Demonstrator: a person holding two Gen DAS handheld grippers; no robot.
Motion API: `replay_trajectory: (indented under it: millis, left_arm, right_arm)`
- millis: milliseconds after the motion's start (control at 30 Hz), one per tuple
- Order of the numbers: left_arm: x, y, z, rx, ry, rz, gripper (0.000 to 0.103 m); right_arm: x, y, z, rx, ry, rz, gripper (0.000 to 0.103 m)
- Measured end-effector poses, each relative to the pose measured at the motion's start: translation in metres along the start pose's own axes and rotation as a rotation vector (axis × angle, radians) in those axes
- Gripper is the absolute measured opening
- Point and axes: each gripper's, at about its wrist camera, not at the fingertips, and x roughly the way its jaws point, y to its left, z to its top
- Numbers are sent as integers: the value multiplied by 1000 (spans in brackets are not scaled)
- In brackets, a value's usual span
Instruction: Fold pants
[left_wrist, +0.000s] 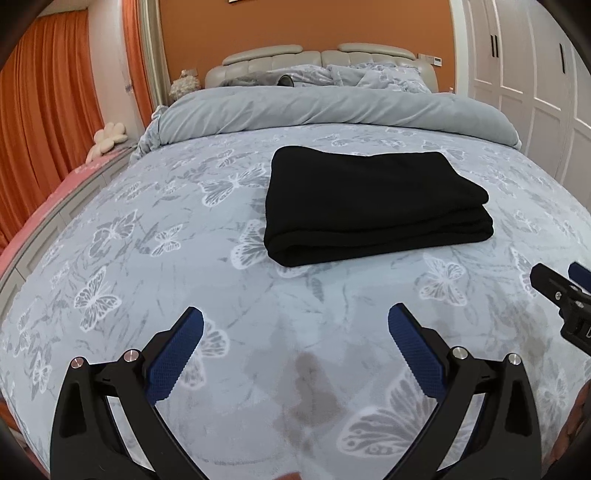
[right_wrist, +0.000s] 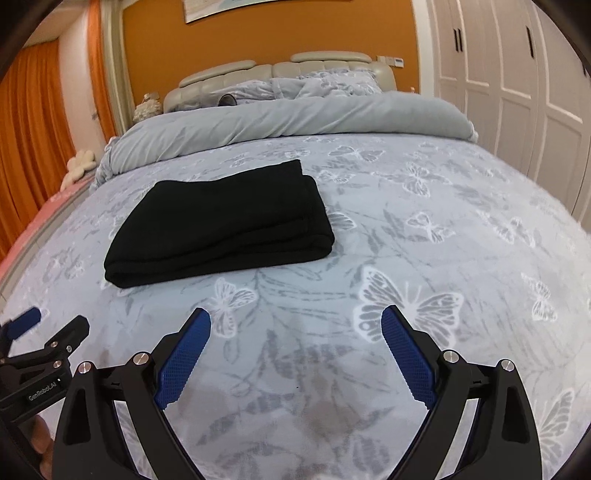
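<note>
The black pants (left_wrist: 373, 206) lie folded into a thick rectangular stack on the grey butterfly-print bed cover (left_wrist: 184, 258). In the right wrist view the pants (right_wrist: 221, 225) sit left of centre. My left gripper (left_wrist: 295, 321) is open and empty, held above the cover in front of the pants, apart from them. My right gripper (right_wrist: 295, 321) is open and empty too, in front and to the right of the pants. The right gripper also shows at the right edge of the left wrist view (left_wrist: 561, 284); the left gripper shows at the left edge of the right wrist view (right_wrist: 51, 328).
A rolled grey duvet (left_wrist: 332, 107) lies across the bed behind the pants, with pillows (left_wrist: 369, 75) and a padded headboard (left_wrist: 266, 59) beyond. White wardrobe doors (left_wrist: 535, 74) stand to the right. Orange curtains (left_wrist: 44, 110) and a pink bench (left_wrist: 55, 195) are left.
</note>
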Motion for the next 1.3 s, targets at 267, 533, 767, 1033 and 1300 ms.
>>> replay_trajectory:
  millis: [267,533,767,1033,1300]
  left_arm:
    - [0,6,-5,-24,-2,-67,98]
    - [5,5,-10,-9,18,-7,98]
    - [-1,9,-10,-30,-16,21,98]
    - [-1,11,-10,-56,-7,-41,98]
    - [-1,2,-14,-21,-46,9,98]
  right_arm:
    - [2,14,-3,-63,-10,-26,92]
    - [4,21,-6,-81,-7,-34,92]
    - [3,24,-7,-92,-7,-34,92]
    - [4,25,-8,-96,-2,-31,92]
    - [3,26,-9,-103,-3,-32,92]
